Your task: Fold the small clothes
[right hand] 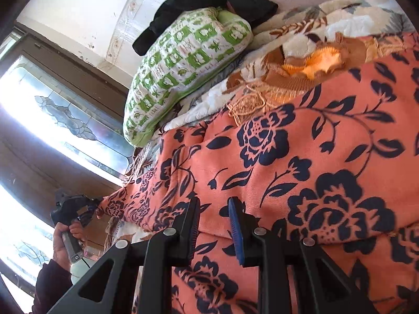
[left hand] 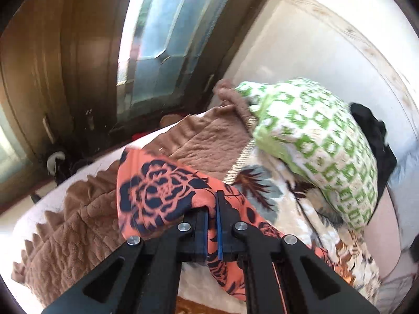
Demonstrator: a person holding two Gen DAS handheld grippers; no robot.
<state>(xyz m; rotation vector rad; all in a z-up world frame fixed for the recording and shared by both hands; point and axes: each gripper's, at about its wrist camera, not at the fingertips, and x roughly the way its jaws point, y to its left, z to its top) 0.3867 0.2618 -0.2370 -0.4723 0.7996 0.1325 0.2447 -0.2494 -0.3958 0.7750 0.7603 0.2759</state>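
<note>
An orange garment with dark blue flowers (left hand: pixel 157 191) lies over the bed and fills most of the right wrist view (right hand: pixel 301 157). My left gripper (left hand: pixel 212 201) is shut on one edge of it, and cloth hangs down between and below the fingers. In the right wrist view that same left gripper (right hand: pixel 95 205) pinches the garment's far corner, held by a person's hand (right hand: pixel 65 238). My right gripper (right hand: pixel 213 205) has its jaws a little apart, with a thick fold of the orange cloth clamped between the pads.
A green-and-white pillow (left hand: pixel 314 136) (right hand: pixel 183 65) lies on a floral blanket (left hand: pixel 262 191) with a black cloth (right hand: pixel 209 2) behind it. A brown quilted blanket (left hand: pixel 78 235) covers the bed's left. A brown-orange knit piece (right hand: pixel 309 65) lies beyond the garment. A window (left hand: pixel 162 39) stands close by.
</note>
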